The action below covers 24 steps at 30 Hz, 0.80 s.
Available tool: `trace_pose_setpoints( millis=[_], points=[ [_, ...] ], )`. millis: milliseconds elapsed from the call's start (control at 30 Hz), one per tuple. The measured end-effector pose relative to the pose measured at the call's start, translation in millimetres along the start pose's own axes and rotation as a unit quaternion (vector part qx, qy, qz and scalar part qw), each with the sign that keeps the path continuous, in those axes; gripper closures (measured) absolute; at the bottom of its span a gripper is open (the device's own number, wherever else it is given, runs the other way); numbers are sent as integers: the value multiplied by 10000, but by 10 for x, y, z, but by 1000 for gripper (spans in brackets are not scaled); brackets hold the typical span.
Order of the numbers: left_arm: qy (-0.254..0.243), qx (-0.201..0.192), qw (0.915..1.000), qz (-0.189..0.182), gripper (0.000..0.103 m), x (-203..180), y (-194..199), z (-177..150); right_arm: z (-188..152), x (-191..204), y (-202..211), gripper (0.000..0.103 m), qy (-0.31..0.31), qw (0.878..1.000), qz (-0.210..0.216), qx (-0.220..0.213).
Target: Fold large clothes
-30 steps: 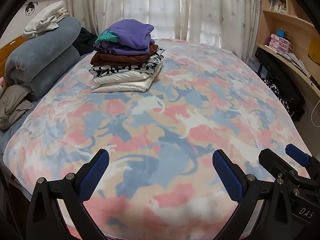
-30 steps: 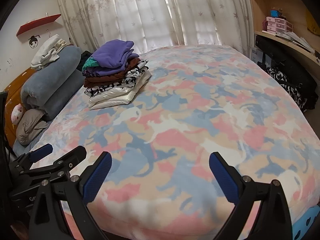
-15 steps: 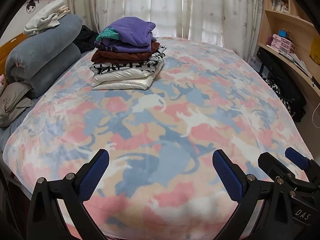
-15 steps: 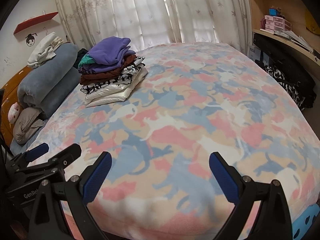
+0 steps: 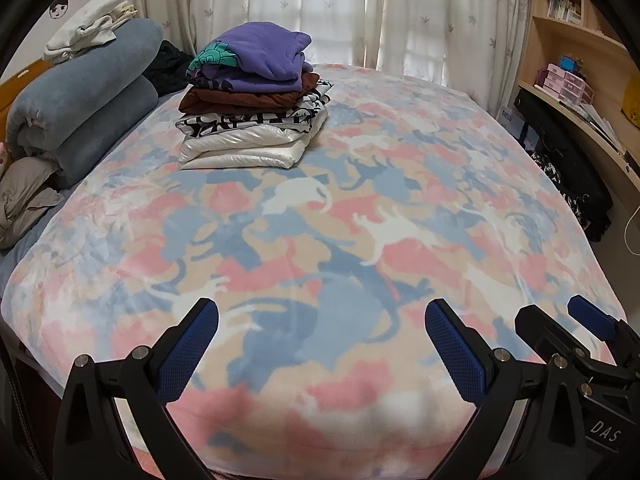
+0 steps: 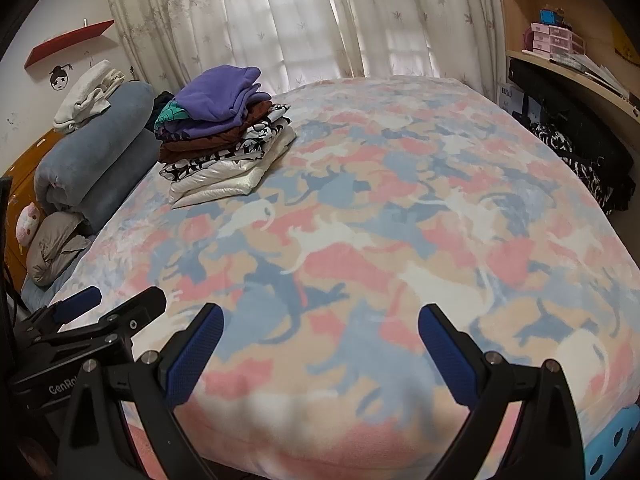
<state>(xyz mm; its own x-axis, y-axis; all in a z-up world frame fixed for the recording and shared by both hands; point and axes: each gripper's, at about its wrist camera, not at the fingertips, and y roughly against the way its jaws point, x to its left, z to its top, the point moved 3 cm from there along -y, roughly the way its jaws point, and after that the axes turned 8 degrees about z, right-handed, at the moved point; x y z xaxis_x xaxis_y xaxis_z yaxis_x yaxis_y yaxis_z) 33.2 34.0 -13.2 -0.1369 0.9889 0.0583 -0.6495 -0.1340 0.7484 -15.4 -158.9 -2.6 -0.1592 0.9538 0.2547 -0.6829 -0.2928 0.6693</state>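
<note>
A stack of folded clothes (image 5: 256,108) (image 6: 224,136), purple on top, then brown, black-and-white print and white, rests at the far left of the bed (image 5: 340,240) (image 6: 380,240), which is covered by a pink, blue and cream cat-pattern blanket. My left gripper (image 5: 322,312) hovers open over the near edge of the bed, nothing between its blue pads. My right gripper (image 6: 320,316) is also open and empty over the near edge. The right gripper (image 5: 556,328) shows at the lower right of the left wrist view, and the left gripper (image 6: 108,308) at the lower left of the right wrist view.
A rolled blue-grey duvet (image 5: 80,96) with white clothes (image 5: 92,24) on top lies along the bed's left side, with a grey pillow (image 5: 24,196) nearer. Dark bags (image 5: 568,168) and wooden shelves (image 5: 580,60) stand to the right. Curtains (image 5: 340,12) hang behind.
Both grippers have moved slightly forward and up over the bed, so the clothes stack looks a little nearer and higher. Both stay open and empty.
</note>
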Motion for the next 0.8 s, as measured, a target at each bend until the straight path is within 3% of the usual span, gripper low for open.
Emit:
trace_pose_setpoints(
  millis=[800],
  points=[
    [-6, 142, 9999, -2, 2, 51, -146, 0, -33, -15, -121, 5, -51, 9998, -44, 180]
  ],
)
